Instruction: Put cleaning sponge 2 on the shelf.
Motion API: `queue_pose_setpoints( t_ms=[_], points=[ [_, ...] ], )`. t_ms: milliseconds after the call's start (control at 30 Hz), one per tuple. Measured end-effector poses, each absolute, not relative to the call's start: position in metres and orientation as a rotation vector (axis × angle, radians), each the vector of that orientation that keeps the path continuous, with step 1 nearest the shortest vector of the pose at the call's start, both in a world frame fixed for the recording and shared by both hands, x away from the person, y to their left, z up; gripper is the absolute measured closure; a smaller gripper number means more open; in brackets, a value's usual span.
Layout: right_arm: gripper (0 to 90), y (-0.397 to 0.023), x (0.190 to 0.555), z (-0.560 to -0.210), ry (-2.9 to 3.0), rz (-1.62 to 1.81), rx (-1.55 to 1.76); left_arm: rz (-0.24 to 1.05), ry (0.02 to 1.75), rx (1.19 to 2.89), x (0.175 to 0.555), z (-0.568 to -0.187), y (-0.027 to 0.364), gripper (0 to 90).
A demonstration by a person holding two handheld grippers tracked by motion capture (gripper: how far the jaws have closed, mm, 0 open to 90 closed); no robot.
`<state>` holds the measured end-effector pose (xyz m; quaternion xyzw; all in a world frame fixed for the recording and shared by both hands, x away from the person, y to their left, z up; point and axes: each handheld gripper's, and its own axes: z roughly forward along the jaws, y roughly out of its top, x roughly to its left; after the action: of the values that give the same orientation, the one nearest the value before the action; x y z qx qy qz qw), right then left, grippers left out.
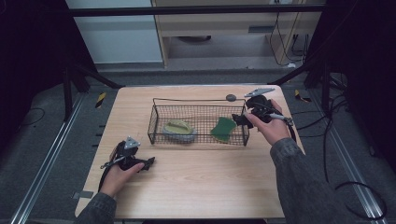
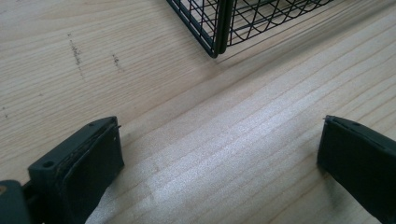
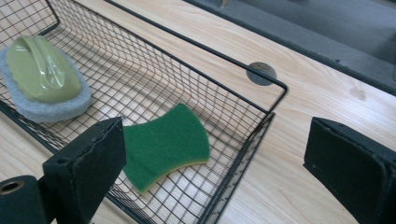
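Observation:
A black wire basket stands mid-table; one of its corners reaches into the left gripper view. Inside lie a green scouring sponge at the right and a scrubber with an olive handle on a grey pad at the left. My right gripper is open at the basket's right end, one jaw over the basket and the other outside it. My left gripper rests open on bare wood in front of the basket's left corner, holding nothing.
The wooden table has a round grey cable hole behind the basket's right end. Metal rails and cables run along the floor on both sides. A cabinet stands beyond the far edge.

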<state>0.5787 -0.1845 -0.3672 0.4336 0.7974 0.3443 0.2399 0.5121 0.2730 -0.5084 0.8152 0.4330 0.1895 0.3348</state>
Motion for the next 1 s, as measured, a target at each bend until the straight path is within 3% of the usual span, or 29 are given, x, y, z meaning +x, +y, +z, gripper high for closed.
queue_pose_setpoints(
  t_ms=[500, 1000],
  points=[
    [5.9, -0.229, 0.549, -0.373, 2.088, 0.952, 1.249, 0.495, 1.131, 2.126, 0.512, -0.508, 0.273, 0.0],
    [6.0, -0.264, 0.521, -0.412, 2.022, 0.953, 1.325, 0.495, 1.132, 2.126, 0.512, -0.508, 0.273, 0.0]
  ],
)
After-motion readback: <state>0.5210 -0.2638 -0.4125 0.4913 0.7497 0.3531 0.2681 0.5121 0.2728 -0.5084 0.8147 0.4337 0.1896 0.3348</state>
